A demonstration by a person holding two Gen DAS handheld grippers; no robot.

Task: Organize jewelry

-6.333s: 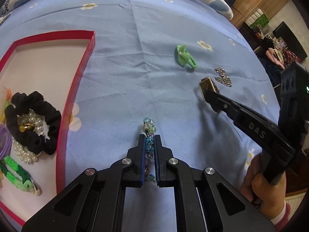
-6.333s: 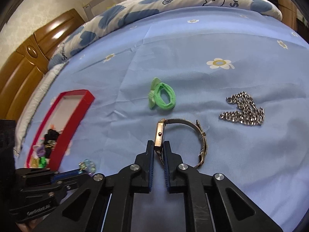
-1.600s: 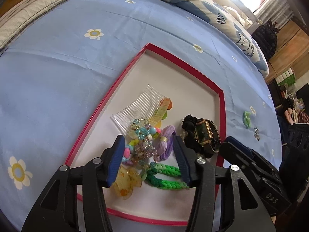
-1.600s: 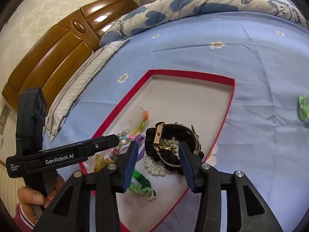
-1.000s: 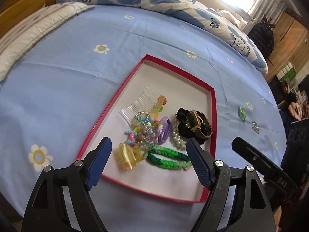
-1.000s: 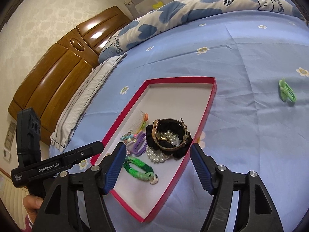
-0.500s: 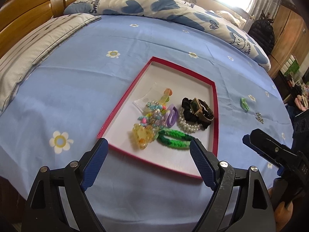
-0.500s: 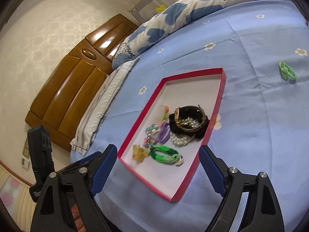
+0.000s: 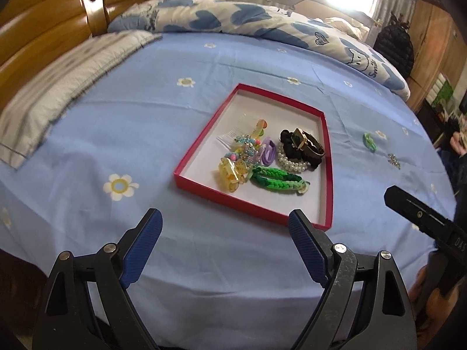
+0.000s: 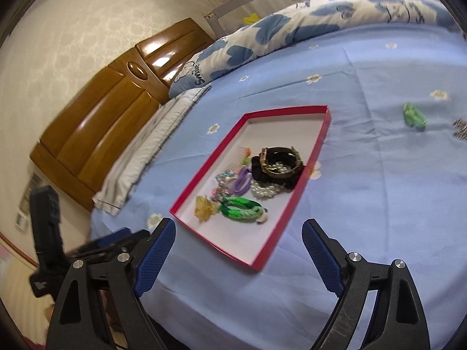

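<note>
A red-rimmed tray point(image 9: 329, 157) point(image 10: 294, 201) lies on the blue bed sheet. In it are a gold watch point(image 9: 303, 141) point(image 10: 275, 160) on a black scrunchie, a bead bracelet point(image 9: 243, 148), a pearl string point(image 9: 292, 164), a green braided band point(image 9: 277, 182) point(image 10: 240, 208), a yellow clip point(image 9: 230, 173) and a clear comb point(image 9: 236, 129). A green hair tie point(image 9: 370, 141) point(image 10: 414, 115) and a silver chain point(image 9: 394, 160) point(image 10: 461, 128) lie on the sheet right of the tray. My left gripper point(image 9: 224, 233) and right gripper point(image 10: 238, 243) are open, empty, and held back from the tray's near edge.
A wooden headboard point(image 10: 116, 110) and a grey striped pillow point(image 9: 58, 81) are on the left. A folded blue-and-white duvet point(image 9: 262, 29) lies along the far side. The bed's near edge runs just below both grippers. A wooden wardrobe and a black bag point(image 9: 397, 49) stand at the right.
Both grippers let go of the bracelet and the watch in the tray, opened wide, and have drawn back and up. The tray now looks smaller and farther off.
</note>
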